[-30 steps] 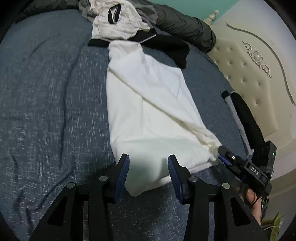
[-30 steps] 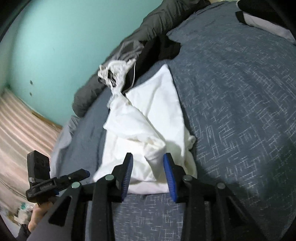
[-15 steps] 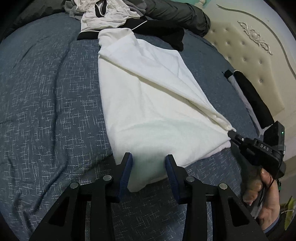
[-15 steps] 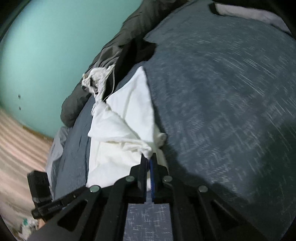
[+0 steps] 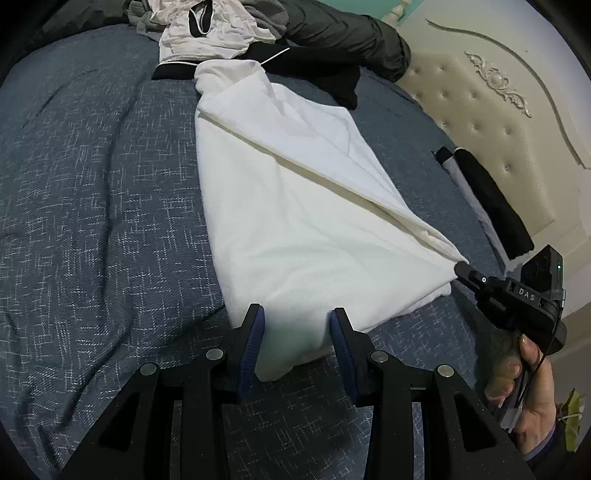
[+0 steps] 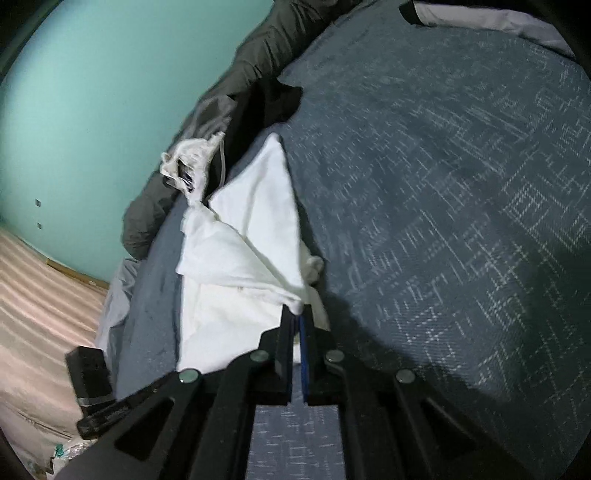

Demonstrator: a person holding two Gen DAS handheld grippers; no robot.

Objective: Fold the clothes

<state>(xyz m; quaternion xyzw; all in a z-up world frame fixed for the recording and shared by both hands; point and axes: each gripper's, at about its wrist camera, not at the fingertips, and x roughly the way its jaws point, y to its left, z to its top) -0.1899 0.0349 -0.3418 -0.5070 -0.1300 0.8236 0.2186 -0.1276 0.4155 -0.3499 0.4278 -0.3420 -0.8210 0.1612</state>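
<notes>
Fold was only partly done: white garment (image 5: 295, 221) lay lengthwise on the blue bedspread (image 5: 92, 203), one side flapped over diagonally, near end not yet brought up. More clothes (image 5: 221, 33) sat piled beyond it, unfolded.

R gripper (image 6: 298, 321) was clamped tight on a bunched corner of the garment. L gripper (image 5: 295, 332) was part-open, straddling the near hem; couldn't tell if pads pressed the cloth.

Room: bare bedspread stretched wide to L gripper's left. To its right, past R gripper, a black roll (image 5: 487, 206) lay near the headboard (image 5: 498, 110). Bed edge dropped off left of R gripper.
</notes>
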